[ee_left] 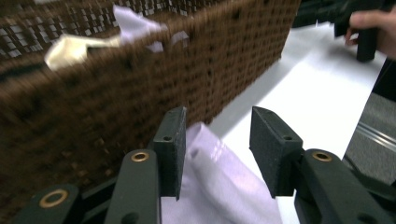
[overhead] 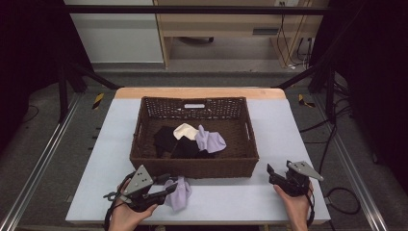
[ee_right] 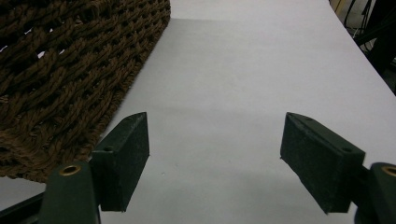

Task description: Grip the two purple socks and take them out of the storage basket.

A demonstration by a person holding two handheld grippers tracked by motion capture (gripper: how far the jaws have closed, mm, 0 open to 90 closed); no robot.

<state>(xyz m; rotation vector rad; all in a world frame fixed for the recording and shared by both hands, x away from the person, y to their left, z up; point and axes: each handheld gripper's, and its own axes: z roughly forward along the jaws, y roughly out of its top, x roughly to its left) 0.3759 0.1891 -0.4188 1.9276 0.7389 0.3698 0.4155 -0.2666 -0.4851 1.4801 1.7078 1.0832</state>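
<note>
The wicker basket [overhead: 194, 166] serves as the landmark. Just in front of its near wall, toward the left corner, a lavender sock [overhead: 180, 192] lies on the counter [overhead: 231, 199], likely awaiting transfer to join the socks inside (black, cream and another lavender). The left gripper [overhead: 167, 188] reaches in low from the left of the sock, jaws parted astride it, not yet clamped. The right gripper [overhead: 271, 172] hovers off the basket's front-right corner, jaws wide apart and empty, hand held low.
</note>
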